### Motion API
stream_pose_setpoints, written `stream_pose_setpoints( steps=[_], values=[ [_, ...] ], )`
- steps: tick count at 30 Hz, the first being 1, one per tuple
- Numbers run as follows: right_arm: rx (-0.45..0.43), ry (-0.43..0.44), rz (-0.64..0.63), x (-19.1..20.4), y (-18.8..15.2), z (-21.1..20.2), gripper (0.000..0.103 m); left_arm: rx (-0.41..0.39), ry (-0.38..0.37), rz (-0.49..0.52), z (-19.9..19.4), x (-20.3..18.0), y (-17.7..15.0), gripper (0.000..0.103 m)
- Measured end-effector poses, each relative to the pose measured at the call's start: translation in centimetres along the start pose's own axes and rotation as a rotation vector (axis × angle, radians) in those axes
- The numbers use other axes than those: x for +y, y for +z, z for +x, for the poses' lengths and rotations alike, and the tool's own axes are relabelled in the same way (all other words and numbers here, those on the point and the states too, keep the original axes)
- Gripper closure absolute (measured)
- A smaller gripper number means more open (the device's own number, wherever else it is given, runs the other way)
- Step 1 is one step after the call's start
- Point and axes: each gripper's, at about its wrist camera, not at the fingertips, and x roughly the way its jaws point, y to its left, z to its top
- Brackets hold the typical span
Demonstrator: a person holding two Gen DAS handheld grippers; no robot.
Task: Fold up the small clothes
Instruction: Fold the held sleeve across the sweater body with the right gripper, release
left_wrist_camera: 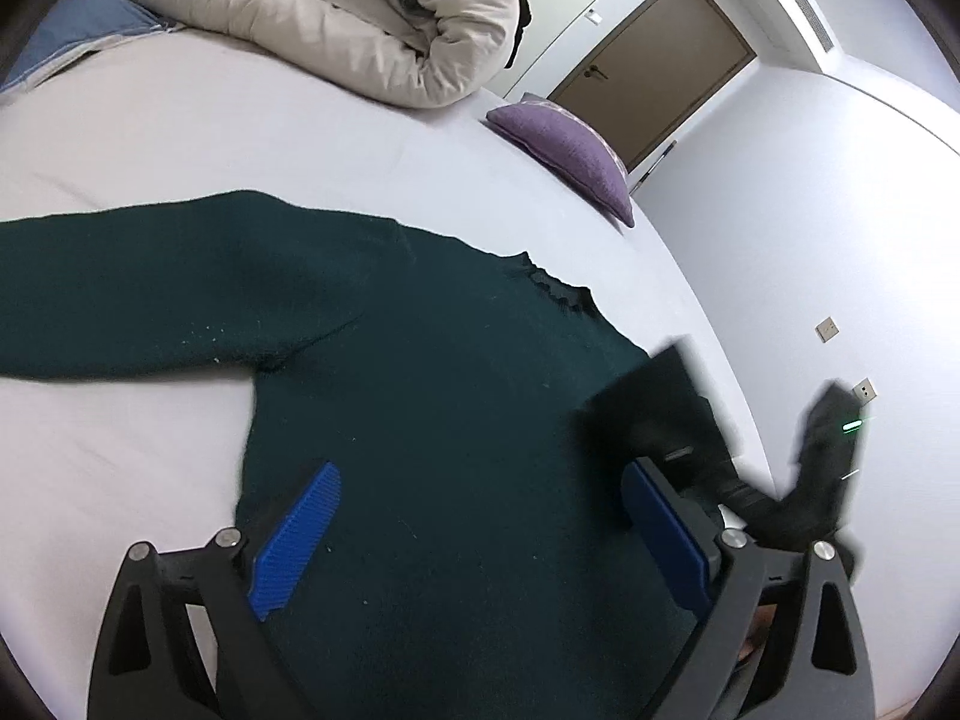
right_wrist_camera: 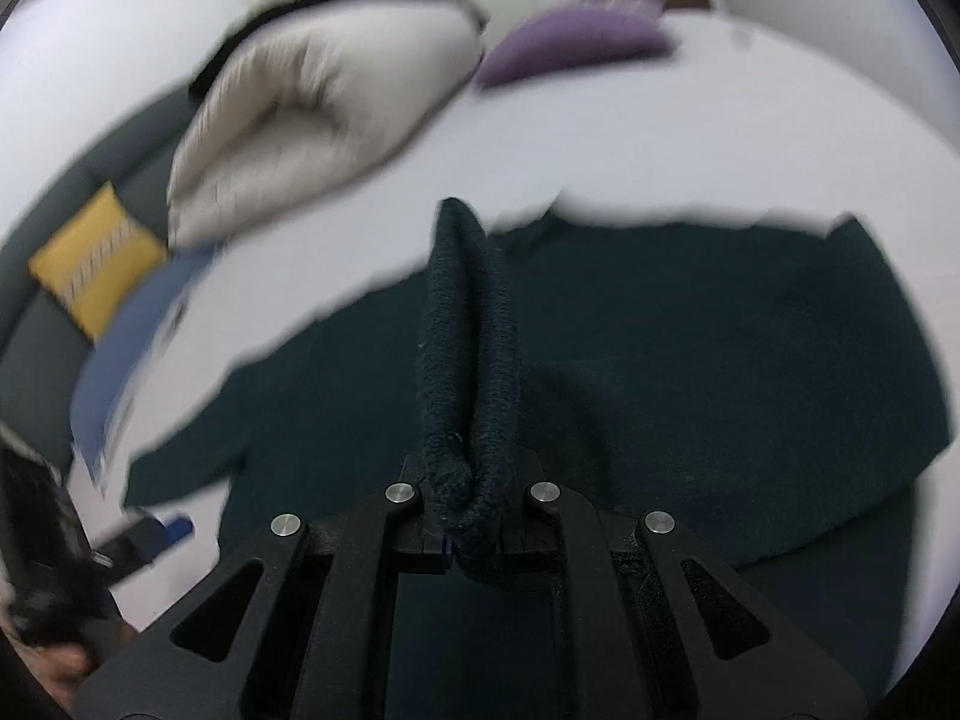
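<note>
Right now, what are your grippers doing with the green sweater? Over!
Left gripper open over the sweater. Right gripper shut on a sweater fold. Rolled duvet, purple pillow lie apart. Over.

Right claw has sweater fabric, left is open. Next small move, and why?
Probably carry the right claw, shut on a raised fold of the sweater, across the body to lay it flat. The left claw hangs open over the torso, and one sleeve lies unfolded.

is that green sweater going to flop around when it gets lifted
Probably floppy: the sweater droops from the right hand-held gripper in a limp fold. Its thick knit likely grips rather than slips. The sleeve on the bed would likely trail.
</note>
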Motion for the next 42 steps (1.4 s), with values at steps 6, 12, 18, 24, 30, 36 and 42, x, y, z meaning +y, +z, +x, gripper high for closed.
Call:
stream_pose_setpoints(
  steps=[6,12,18,24,30,36,42],
  values=[
    [0.045,0.009,-0.039,2.5,-8.0,5.7,0.046,0.043,-0.037,-0.004,2.6,-1.0,0.4,0.007],
    [-0.018,0.048,-0.054,0.9,-10.1,-1.0,0.034,0.142,-0.062,-0.005,8.2,-3.6,0.5,0.007],
    [-0.035,0.098,0.106,-5.2,-11.4,-6.9,0.034,0.218,0.006,0.033,12.5,-5.2,0.1,0.04],
    [-0.094,0.092,0.253,-10.7,-11.3,-8.8,0.034,0.209,0.075,0.097,12.3,-5.9,0.8,0.09],
    [-0.133,0.116,0.478,-17.2,-10.5,-9.5,0.032,0.093,0.082,0.216,11.4,-8.2,3.6,0.093],
    [-0.129,0.174,0.595,-21.1,-9.7,-8.9,0.032,-0.079,0.051,0.277,9.8,-9.0,6.4,0.094],
    [-0.114,0.269,0.721,-23.2,-7.7,-5.6,0.034,-0.107,0.054,0.254,10.8,-7.4,6.6,0.094]
  ],
)
